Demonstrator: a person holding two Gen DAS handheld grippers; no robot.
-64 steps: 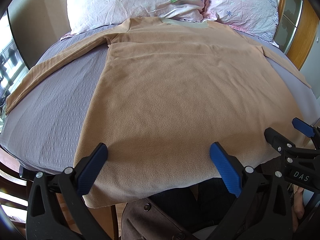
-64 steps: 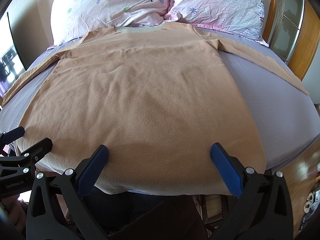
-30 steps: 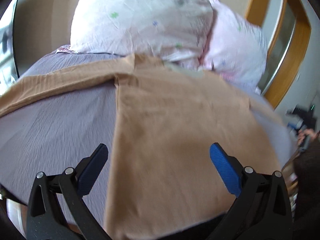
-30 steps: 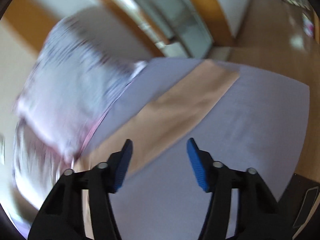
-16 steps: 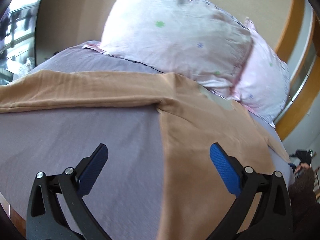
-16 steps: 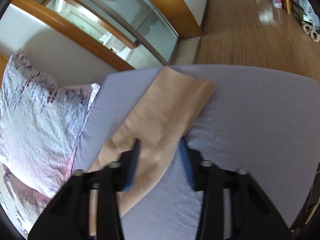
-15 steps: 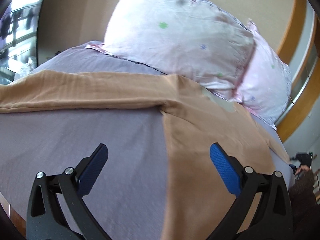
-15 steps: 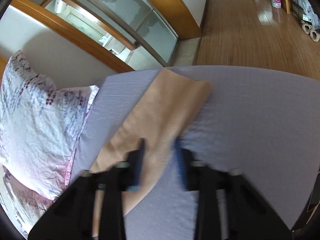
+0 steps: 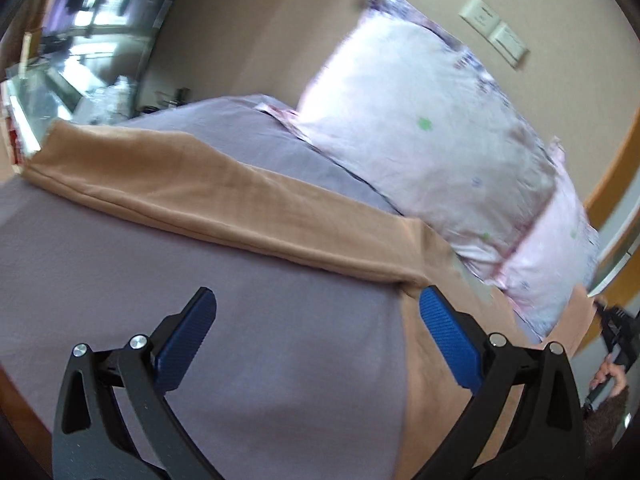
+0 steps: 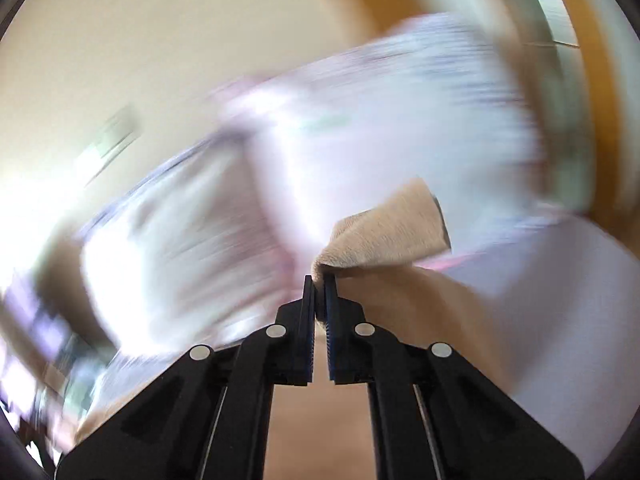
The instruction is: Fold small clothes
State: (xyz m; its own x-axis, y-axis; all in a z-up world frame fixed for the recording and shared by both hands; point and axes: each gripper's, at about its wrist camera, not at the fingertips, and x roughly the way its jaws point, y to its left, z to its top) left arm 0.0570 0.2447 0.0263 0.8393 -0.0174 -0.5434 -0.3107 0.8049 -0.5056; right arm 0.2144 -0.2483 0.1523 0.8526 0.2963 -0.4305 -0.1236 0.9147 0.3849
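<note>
Tan fleece is what both tools are busy with: a long-sleeved shirt [image 9: 432,264] spread over a bed with a lavender sheet [image 9: 248,344].

From the left wrist view, the left gripper [image 9: 316,334] hangs just above the sheet with its blue-padded fingers [image 9: 448,340] spread wide and nothing between them. Straight ahead of it, one sleeve [image 9: 192,196] lies flat, running from the armpit just beyond the right-hand pad away to the far left, where its cuff reaches the mattress edge. The shirt's body runs back under the right-hand finger and off to that side. Beyond the sleeve, two pale pink pillows [image 9: 424,128] lean against a beige wall that carries a pair of switch plates [image 9: 492,32]. At the far right of that view a small piece of the other tool and a hand show, too small to read.

From the right wrist view, the right gripper [image 10: 319,286] has its fingers pressed together on a pinch of the other sleeve's cuff end [image 10: 384,236]. The cloth stands up from the tips as a folded flap leaning to the tool's right, lifted off the bed. More tan fabric lies under and behind the tool. Everything past the flap is smeared with motion blur; only pale pillow shapes, a cream wall and a wooden frame can be made out.
</note>
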